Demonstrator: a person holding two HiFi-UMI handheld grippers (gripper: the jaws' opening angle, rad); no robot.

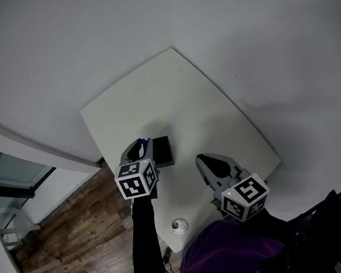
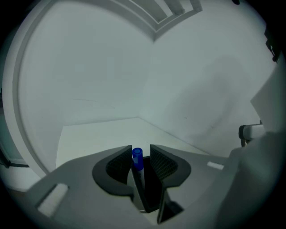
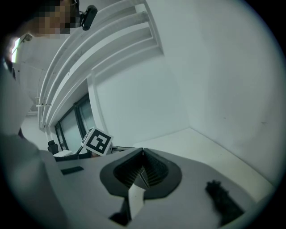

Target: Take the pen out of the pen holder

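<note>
A pen with a blue cap (image 2: 137, 157) stands upright in a black pen holder (image 2: 149, 192). In the head view the holder (image 1: 163, 151) sits near the left edge of the white table (image 1: 178, 96). My left gripper (image 2: 141, 150) is over the holder and open. The pen's cap is between the jaws, close against the left pad (image 2: 119, 163), with a gap to the right pad. In the head view my left gripper (image 1: 140, 146) is at the holder's left side. My right gripper (image 3: 143, 152) is shut and empty, and it hovers over the table's near part (image 1: 206, 159).
A small round object (image 1: 179, 225) lies near the table's front edge. The table stands in a corner between white walls. Wooden floor (image 1: 66, 233) shows to the left. The left gripper's marker cube (image 3: 97, 141) shows in the right gripper view.
</note>
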